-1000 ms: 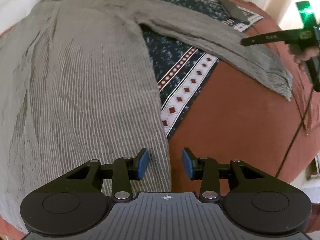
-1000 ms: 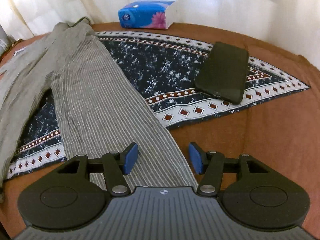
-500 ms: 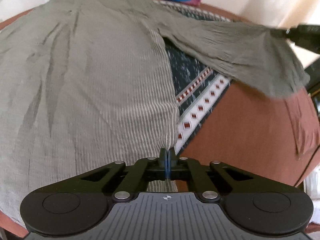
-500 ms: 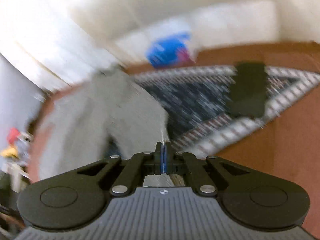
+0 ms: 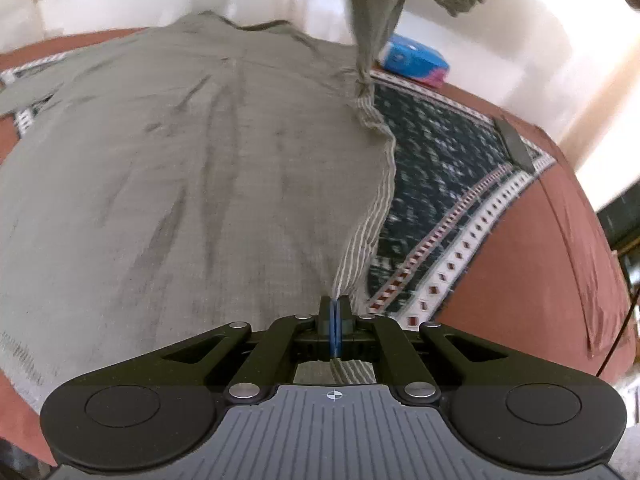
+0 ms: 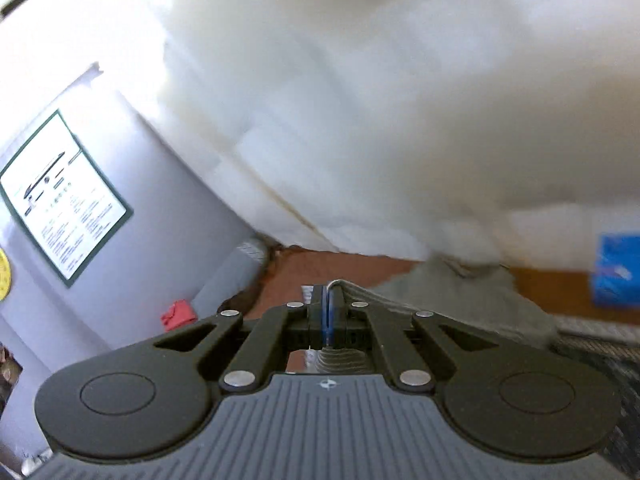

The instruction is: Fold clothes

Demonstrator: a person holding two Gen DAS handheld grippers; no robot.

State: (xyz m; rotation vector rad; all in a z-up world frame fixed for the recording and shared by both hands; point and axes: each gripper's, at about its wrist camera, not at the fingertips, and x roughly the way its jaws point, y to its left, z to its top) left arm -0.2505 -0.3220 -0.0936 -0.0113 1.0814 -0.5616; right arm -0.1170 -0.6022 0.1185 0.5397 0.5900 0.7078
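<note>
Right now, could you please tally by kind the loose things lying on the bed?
Grey striped shirt: 1
Patterned cloth: 1
Blue tissue pack: 1
Black phone: 1
Total: 4

Grey-green shirt [image 5: 192, 184], fine pale stripes, thin crinkled fabric. Body spread mostly flat on bed, collar end far, hem near. Long soft creases down middle. Right side edge lifted, bottom corner pinched between blue pads of left tongs [image 5: 333, 330], striped underside showing along raised edge. Right sleeve [image 5: 374, 12] pulled upward off bed, hanging taut and twisted from shoulder, cuff end out of frame top. In right wrist view, fabric strip clamped in right tongs [image 6: 328, 316], blurred.
</note>
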